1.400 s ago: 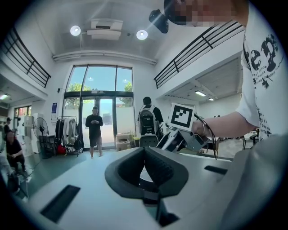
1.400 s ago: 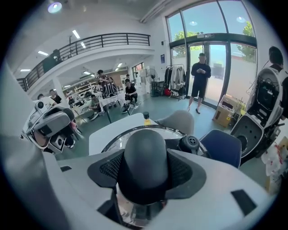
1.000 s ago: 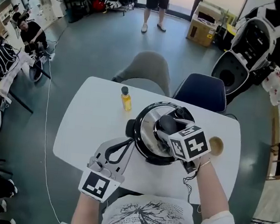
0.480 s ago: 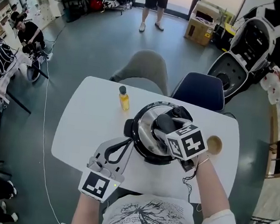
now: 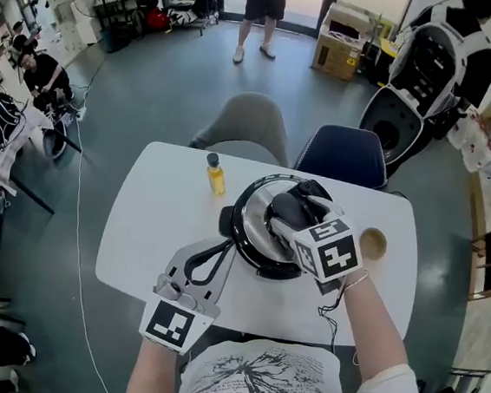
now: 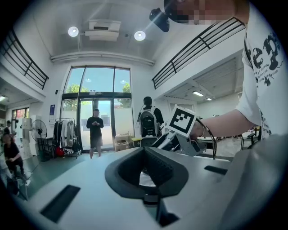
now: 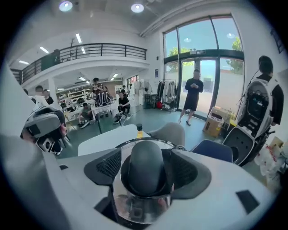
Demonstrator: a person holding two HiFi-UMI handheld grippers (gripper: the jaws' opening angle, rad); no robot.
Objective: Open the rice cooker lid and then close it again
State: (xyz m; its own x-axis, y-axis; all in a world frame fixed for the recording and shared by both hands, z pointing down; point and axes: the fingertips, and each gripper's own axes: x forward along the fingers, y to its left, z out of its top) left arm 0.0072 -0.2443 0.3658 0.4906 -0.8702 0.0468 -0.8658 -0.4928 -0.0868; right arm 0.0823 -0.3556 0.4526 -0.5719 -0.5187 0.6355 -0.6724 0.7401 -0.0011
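The black rice cooker (image 5: 249,244) stands mid-table with its steel lid (image 5: 261,212) on top. The lid's black knob (image 7: 145,167) sits between the jaws of my right gripper (image 7: 145,173). The jaws are opening, and a small gap shows on each side of the knob. From the head view, the right gripper (image 5: 294,212) reaches down over the lid from the right. My left gripper (image 5: 211,257) stands open and empty, just left of the cooker near its side handle. In the left gripper view, the left gripper (image 6: 146,173) points level at the cooker.
A small yellow bottle (image 5: 215,175) stands on the white table (image 5: 151,225) behind and left of the cooker. A round wooden cup (image 5: 372,244) sits to its right. A grey chair (image 5: 249,122) and a blue chair (image 5: 341,158) stand at the far edge. People are farther off.
My right gripper has risen slightly and tipped over the knob. The left gripper has crept a little toward the cooker. The lid stays on the pot.
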